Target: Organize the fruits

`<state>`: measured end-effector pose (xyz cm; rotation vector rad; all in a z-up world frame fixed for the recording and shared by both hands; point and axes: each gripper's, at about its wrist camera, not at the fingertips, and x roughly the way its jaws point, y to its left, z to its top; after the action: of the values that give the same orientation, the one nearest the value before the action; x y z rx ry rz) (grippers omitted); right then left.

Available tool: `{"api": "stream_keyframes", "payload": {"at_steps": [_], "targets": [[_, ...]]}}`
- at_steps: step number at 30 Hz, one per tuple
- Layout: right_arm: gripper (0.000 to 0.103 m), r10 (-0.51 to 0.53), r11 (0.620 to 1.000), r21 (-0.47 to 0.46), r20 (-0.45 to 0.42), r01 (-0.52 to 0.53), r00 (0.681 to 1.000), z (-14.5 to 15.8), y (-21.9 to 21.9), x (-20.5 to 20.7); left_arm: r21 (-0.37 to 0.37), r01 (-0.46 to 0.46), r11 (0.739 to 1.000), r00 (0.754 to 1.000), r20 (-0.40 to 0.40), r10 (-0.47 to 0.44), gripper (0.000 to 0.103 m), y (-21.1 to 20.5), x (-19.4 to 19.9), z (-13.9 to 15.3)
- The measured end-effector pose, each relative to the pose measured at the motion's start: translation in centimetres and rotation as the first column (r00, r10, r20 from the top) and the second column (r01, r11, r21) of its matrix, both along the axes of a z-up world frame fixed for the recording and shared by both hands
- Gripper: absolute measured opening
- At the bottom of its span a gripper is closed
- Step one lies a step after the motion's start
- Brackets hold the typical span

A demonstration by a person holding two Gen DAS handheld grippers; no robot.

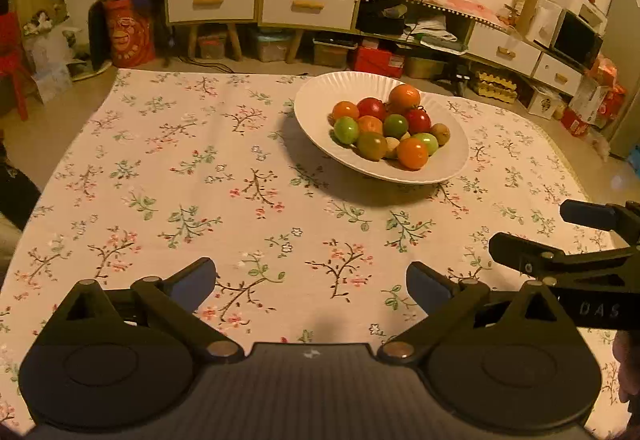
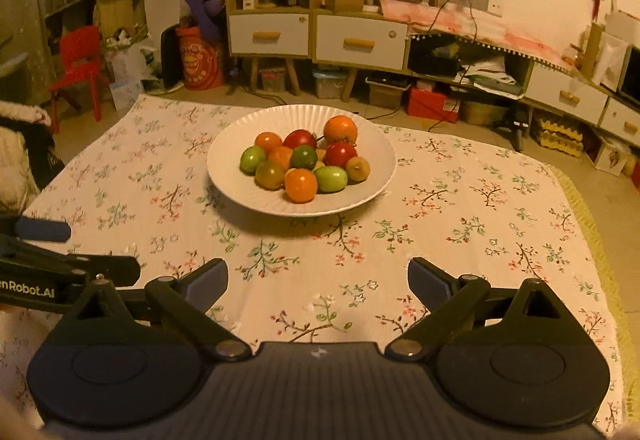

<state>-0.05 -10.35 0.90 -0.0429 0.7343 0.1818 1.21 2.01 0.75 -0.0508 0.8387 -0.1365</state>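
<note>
A white ribbed plate point(image 1: 316, 100) point(image 2: 228, 164) stands on the floral tablecloth point(image 1: 180, 168) point(image 2: 480, 224), toward the far side. It holds a heap of small round fruits point(image 1: 412, 154) point(image 2: 300, 184): orange, red, green and a few brownish ones. My left gripper point(image 1: 310, 276) hovers over bare cloth well short of the plate, open, nothing between its fingers. My right gripper point(image 2: 318, 272) is also open and empty, short of the plate. Each gripper shows at the edge of the other's view: the right gripper point(image 1: 528, 226), the left gripper point(image 2: 102, 248).
Beyond the table's far edge lies floor, then low cabinets with white drawers point(image 1: 308, 4) point(image 2: 360, 42) and boxes under them. A red chair point(image 2: 80, 64) stands at the far left. Bare cloth lies left of and in front of the plate.
</note>
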Motion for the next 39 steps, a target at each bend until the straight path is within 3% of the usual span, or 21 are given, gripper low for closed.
{"api": "stream_keyframes", "payload": {"at_steps": [18, 39], "targets": [[0.101, -0.036, 0.999, 0.014, -0.061, 0.037, 0.997, -0.17, 0.42, -0.02, 0.047, -0.083, 0.995, 0.996, -0.040, 0.084, 0.096, -0.07, -0.37, -0.23], [0.102, -0.043, 0.999, 0.011, -0.081, 0.044, 0.996, -0.13, 0.58, -0.03, 0.048, -0.079, 0.996, 0.996, -0.046, 0.081, 0.096, -0.22, -0.47, -0.19]]}}
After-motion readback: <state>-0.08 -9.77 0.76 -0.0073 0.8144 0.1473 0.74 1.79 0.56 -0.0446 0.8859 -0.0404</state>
